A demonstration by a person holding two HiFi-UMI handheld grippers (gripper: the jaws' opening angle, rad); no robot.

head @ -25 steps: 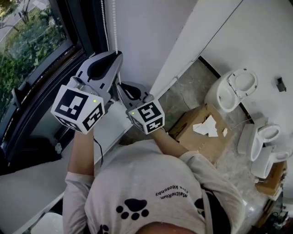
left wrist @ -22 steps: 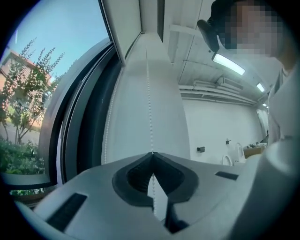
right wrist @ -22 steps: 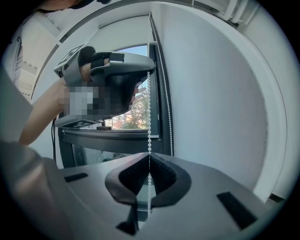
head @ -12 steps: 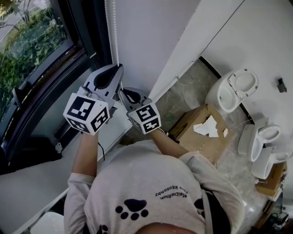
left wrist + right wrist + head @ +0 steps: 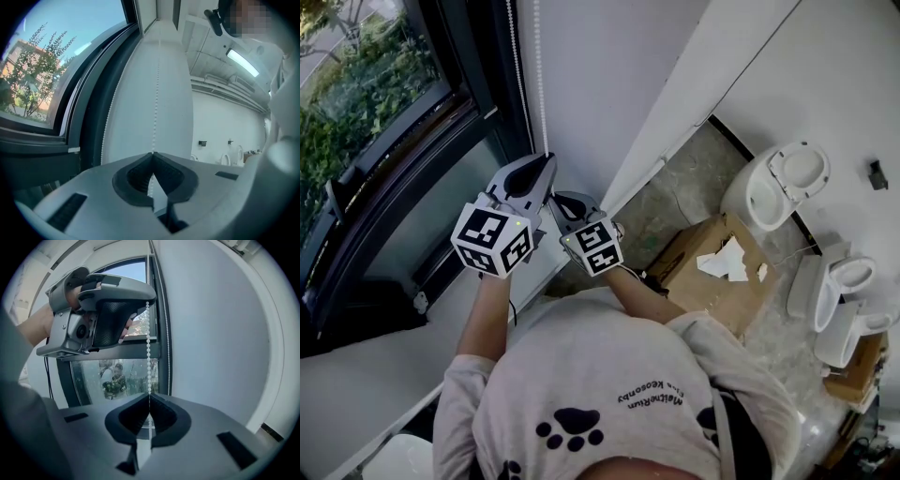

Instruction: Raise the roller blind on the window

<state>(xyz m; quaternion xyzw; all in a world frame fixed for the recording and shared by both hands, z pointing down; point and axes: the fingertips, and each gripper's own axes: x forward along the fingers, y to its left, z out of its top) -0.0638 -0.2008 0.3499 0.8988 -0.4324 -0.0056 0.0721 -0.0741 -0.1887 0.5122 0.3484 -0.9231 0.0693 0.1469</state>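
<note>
**Daylit, with fisheye edges**

We see daylight from the window point(image 5: 366, 103) lighting the white wall point(image 5: 600, 84) evenly, shadows soft. The head view is sharp. Both gripper views bend strongly and go black at the corners; a ceiling lamp point(image 5: 243, 62) glares mildly.

Left tool point(image 5: 549, 161), right tool point(image 5: 556, 199), both at bead chain point(image 5: 542, 94)

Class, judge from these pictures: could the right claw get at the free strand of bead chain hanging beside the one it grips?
Probably not yet: the right claw is busy, shut on the held strand, and must let go first. Otherwise the free strand hangs close alongside, nothing between them.
</note>
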